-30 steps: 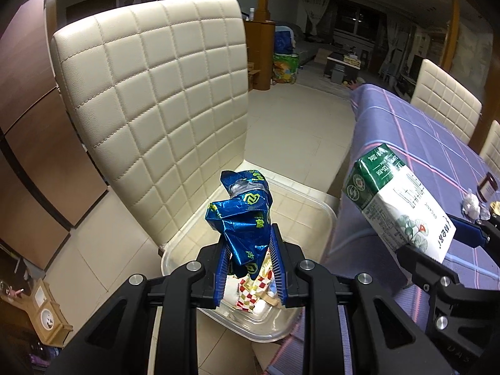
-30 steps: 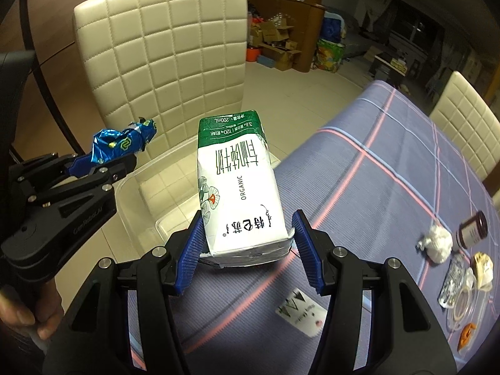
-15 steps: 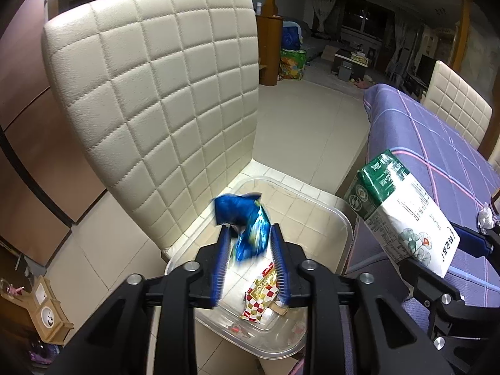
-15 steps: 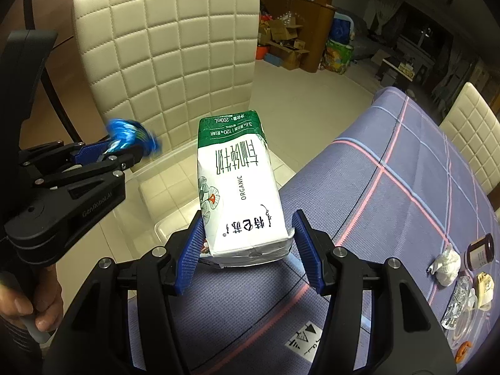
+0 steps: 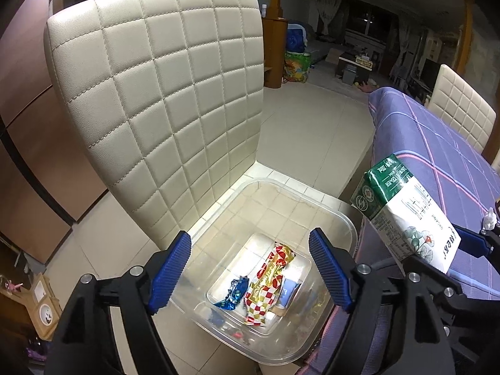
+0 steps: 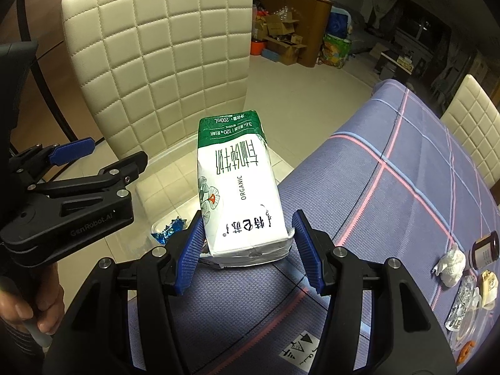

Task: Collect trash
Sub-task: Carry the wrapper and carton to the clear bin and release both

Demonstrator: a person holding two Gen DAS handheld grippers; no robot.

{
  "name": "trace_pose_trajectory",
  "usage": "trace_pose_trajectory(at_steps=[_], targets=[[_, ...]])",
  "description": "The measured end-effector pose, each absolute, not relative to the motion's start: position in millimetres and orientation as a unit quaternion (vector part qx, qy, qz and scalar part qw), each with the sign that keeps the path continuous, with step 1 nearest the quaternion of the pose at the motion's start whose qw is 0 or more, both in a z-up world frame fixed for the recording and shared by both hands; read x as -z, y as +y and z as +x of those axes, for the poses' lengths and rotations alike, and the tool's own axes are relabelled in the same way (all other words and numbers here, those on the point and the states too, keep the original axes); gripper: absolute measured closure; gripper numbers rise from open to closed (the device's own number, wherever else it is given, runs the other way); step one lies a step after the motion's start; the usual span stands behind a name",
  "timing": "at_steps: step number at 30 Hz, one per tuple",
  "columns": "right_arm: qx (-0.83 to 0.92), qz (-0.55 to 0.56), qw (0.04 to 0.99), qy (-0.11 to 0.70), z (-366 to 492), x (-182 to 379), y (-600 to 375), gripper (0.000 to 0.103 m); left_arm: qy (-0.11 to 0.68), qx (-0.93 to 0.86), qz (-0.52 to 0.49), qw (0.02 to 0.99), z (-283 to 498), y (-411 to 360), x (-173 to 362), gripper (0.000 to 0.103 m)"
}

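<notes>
A clear plastic bin (image 5: 343,218) sits on the seat of a cream quilted chair (image 5: 162,93). Inside it lie a blue foil wrapper (image 5: 232,295) and a red, white and gold checkered wrapper (image 5: 268,284). My left gripper (image 5: 250,268) is open and empty, just above the bin. My right gripper (image 6: 247,250) is shut on a white and green milk carton (image 6: 237,187), held at the table's edge next to the bin. The carton also shows in the left wrist view (image 5: 406,215). The blue wrapper shows in the right wrist view (image 6: 170,228).
A purple checked tablecloth (image 6: 390,193) covers the table at right. On its far right lie a crumpled tissue (image 6: 450,265), a small dark bottle (image 6: 486,247) and clear plastic scraps (image 6: 462,306). Another cream chair (image 6: 472,125) stands behind the table.
My left gripper opened and let go of the blue foil wrapper, which fell into the bin. My right gripper kept hold of the carton and moved slightly toward the bin.
</notes>
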State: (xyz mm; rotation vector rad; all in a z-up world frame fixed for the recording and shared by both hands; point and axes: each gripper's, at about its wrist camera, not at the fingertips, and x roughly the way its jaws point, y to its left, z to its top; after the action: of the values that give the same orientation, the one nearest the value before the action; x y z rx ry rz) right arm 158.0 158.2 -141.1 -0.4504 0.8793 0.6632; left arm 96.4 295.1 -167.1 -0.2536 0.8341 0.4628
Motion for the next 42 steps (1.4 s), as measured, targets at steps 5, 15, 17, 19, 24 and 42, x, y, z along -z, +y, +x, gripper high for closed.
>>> trace_pose_trajectory(at_steps=[5, 15, 17, 19, 24, 42], targets=[[-0.319, -0.215, 0.826, 0.412, 159, 140, 161, 0.046, 0.402, -0.232, -0.123, 0.877, 93, 301, 167, 0.027], [-0.334, -0.229, 0.827, 0.39, 160, 135, 182, 0.045, 0.396, -0.25, -0.125, 0.875, 86, 314, 164, 0.027], [-0.333, -0.229, 0.829, 0.387, 163, 134, 186, 0.045, 0.396, -0.252, -0.125, 0.874, 85, 315, 164, 0.027], [-0.334, -0.227, 0.829, 0.386, 166, 133, 188, 0.045, 0.396, -0.255, -0.126, 0.873, 84, 317, 165, 0.027], [-0.341, -0.222, 0.834, 0.373, 170, 126, 197, 0.045, 0.396, -0.261, -0.131, 0.87, 83, 322, 165, 0.027], [-0.334, -0.212, 0.852, 0.343, 166, 115, 192, 0.026, 0.398, -0.262, -0.133, 0.869, 81, 321, 162, 0.027]])
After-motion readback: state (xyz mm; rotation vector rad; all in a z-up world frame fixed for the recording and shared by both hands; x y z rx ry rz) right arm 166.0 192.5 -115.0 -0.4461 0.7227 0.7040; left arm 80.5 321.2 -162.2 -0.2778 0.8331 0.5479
